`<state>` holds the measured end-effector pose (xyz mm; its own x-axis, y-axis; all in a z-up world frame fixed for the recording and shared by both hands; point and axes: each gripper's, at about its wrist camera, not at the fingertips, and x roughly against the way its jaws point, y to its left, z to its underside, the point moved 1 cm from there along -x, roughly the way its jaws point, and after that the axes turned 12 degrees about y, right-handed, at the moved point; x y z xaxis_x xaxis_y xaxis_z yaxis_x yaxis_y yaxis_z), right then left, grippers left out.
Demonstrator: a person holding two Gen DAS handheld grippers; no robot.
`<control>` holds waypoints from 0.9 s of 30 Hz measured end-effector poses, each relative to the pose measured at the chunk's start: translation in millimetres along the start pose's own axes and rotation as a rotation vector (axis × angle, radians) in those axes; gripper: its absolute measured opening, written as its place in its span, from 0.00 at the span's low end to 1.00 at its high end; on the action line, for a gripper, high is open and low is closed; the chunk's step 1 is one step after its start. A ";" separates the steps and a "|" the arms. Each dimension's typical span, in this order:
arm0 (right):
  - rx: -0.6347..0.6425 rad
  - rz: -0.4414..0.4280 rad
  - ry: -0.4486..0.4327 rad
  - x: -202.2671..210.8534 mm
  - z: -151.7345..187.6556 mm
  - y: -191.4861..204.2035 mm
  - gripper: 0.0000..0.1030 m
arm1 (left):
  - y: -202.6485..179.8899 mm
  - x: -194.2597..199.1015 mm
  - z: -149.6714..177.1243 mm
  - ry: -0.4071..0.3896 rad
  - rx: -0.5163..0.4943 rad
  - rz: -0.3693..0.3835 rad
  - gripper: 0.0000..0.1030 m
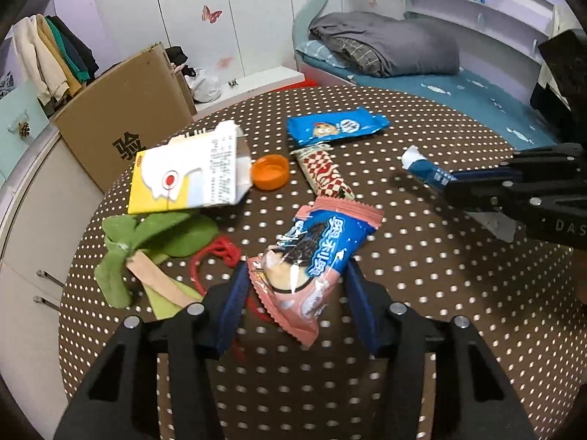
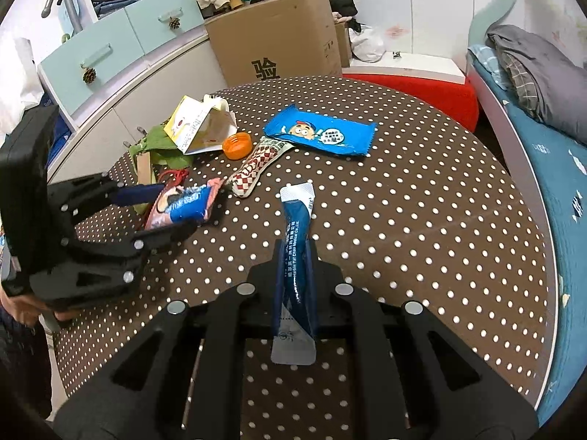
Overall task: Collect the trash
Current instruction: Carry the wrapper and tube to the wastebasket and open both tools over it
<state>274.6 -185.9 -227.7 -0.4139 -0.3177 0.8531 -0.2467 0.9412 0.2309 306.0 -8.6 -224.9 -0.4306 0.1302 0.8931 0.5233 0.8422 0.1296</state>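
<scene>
A pink and blue cookie wrapper (image 1: 312,253) lies crumpled on the brown dotted table (image 1: 422,300). My left gripper (image 1: 295,267) has its blue pads against both sides of it. From the right wrist view the same wrapper (image 2: 183,203) sits squeezed between the left gripper's (image 2: 178,207) fingers. My right gripper (image 2: 296,245) is shut on a narrow blue and white sachet (image 2: 295,220), whose torn end sticks out ahead. In the left wrist view that right gripper (image 1: 449,183) is at the right edge with the sachet (image 1: 422,167).
More litter lies at the back of the table: a blue snack wrapper (image 1: 337,130), a red-checked wrapper (image 1: 324,174), an orange cap (image 1: 269,172), a yellow and white carton (image 1: 190,172), green cloth scraps (image 1: 146,242) and red string (image 1: 216,253). A cardboard box (image 2: 279,44) stands behind.
</scene>
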 end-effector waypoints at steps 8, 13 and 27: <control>-0.001 -0.004 -0.019 14.8 13.6 -9.2 0.11 | -17.1 -0.7 -6.0 0.001 -0.008 0.035 0.41; -0.015 -0.013 -0.034 26.2 21.6 -18.7 0.11 | -37.8 6.8 1.6 -0.010 -0.011 0.071 0.41; -0.052 -0.015 -0.055 44.3 36.6 -39.8 0.11 | -57.1 1.1 -8.7 -0.008 -0.011 0.092 0.38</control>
<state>233.9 -241.7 -216.2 -0.4581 -0.3365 0.8227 -0.2079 0.9405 0.2689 282.0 -61.1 -227.6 -0.3859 0.2109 0.8981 0.5689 0.8207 0.0518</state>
